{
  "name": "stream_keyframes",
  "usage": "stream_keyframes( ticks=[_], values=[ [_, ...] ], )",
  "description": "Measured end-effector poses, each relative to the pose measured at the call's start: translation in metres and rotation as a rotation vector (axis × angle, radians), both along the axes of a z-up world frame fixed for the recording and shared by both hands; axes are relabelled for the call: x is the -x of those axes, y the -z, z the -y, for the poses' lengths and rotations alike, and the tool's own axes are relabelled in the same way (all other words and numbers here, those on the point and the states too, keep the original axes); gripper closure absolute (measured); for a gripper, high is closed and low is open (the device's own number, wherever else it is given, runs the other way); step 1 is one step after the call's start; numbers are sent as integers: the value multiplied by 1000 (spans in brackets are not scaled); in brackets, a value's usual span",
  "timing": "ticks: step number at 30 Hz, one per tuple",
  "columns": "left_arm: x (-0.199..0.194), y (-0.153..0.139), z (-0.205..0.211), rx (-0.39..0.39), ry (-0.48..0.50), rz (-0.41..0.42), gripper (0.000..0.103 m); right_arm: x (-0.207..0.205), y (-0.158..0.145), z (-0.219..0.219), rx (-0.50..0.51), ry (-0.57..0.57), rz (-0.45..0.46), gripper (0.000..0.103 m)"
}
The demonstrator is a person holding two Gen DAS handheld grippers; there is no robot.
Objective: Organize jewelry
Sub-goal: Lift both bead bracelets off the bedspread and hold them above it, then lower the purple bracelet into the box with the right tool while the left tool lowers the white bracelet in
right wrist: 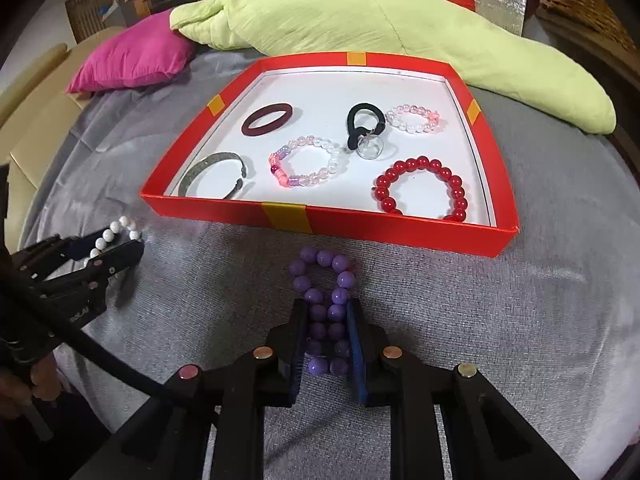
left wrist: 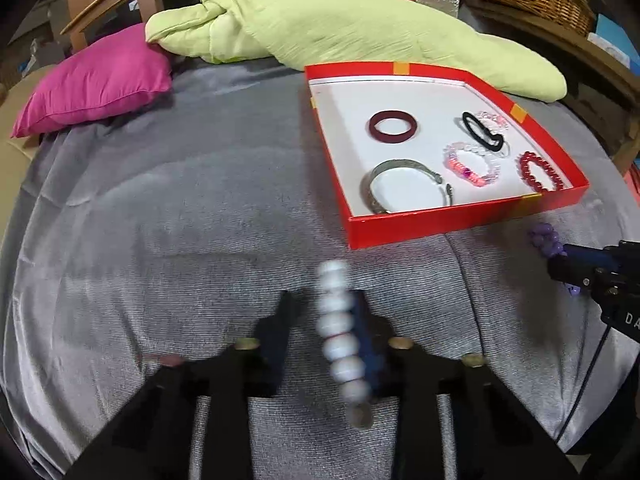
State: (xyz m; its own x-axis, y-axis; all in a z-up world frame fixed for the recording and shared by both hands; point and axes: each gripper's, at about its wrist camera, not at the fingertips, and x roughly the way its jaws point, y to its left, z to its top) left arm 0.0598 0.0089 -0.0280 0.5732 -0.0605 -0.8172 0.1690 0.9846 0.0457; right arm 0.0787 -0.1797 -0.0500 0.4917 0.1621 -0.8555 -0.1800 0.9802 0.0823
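Two grippers: each is carrying one bracelet over the grey bed cover, just short of the box's near wall.
Bed: it is serving as the work surface — a green quilt and a pink cushion are lying along its far edge.
Red box: it is sitting open with its white floor showing, so pieces can be dropped in from above; six pieces are already lying inside, spread apart, probably to keep them from tangling.
Right gripper: its fingers are pinching the purple bead bracelet, flattening the loop into two rows.
Left gripper: the white bead bracelet is standing between its narrowed fingers — blurred, apparently gripped.
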Motion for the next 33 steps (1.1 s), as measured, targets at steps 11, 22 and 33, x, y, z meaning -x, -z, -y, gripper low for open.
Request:
stream_keyframes(
  ticks=[11,22,33],
  values=[
    [8,-18,9,75,103,49,93,-3,-15,37,-270,-7,-49,82],
    [10,-45,30,139,199,134,93,7,-43,37,-374,-72,24,82],
    [-16,-68,42,192,206,220,93,-9,-64,51,-427,41,100,82]
  ],
)
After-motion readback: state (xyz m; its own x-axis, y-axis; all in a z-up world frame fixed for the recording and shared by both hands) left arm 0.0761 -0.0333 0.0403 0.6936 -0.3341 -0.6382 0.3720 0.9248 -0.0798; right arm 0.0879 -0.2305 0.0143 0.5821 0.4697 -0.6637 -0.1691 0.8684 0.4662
